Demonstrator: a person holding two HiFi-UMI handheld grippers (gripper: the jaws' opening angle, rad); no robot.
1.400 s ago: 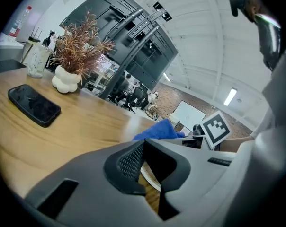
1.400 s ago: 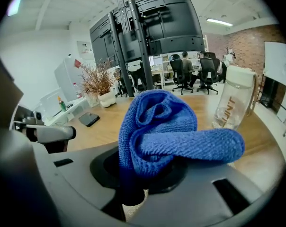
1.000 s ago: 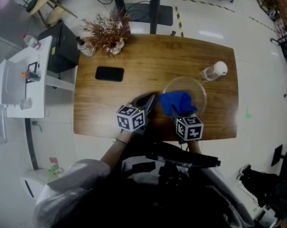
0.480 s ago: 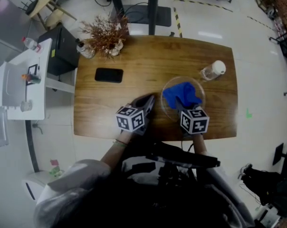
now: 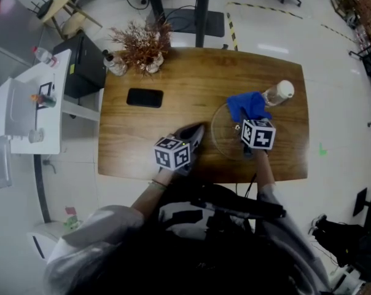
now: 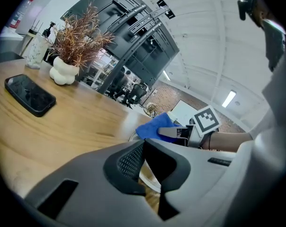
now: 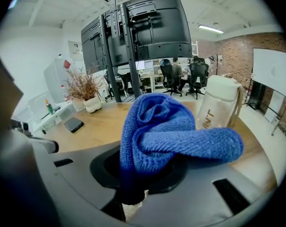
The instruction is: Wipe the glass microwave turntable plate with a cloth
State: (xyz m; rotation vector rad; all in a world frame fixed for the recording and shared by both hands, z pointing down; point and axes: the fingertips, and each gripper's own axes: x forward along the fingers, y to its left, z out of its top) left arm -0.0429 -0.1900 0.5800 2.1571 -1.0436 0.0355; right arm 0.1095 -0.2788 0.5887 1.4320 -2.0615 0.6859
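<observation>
Right gripper (image 5: 251,118) is clamped on the blue cloth (image 5: 246,105). In the right gripper view the jaws of the right gripper (image 7: 136,188) are pinched together low on the cloth (image 7: 166,131), and the rest bunches up in folds above them. The cloth sits over the far edge of the glass turntable plate (image 5: 225,141), on the side nearest the bottle. From overhead I can't tell whether the cloth is pressed onto the glass or just above it.

The plate lies flat on the wooden bench (image 5: 173,78), right of centre and toward the near edge. The white-capped bottle (image 5: 277,93) stands just beyond the plate's far-right rim. In the right gripper view the bottle (image 7: 218,103) shows upright, right behind the cloth.

Left gripper (image 5: 196,131) rests low on the bench, left of the plate, with its tips pointing at the plate rim, close but apart from it. In the left gripper view the left gripper (image 6: 144,141) has its jaw tips pressed together with nothing between them. A bit of plate rim (image 6: 150,181) shows through the gap behind the tips, and the cloth (image 6: 155,126) is further out.

Elsewhere on the bench, the black phone (image 5: 144,97) lies flat on the far-left part, well apart from the plate. The dried plant in a white vase (image 5: 142,45) stands at the far edge behind it.
</observation>
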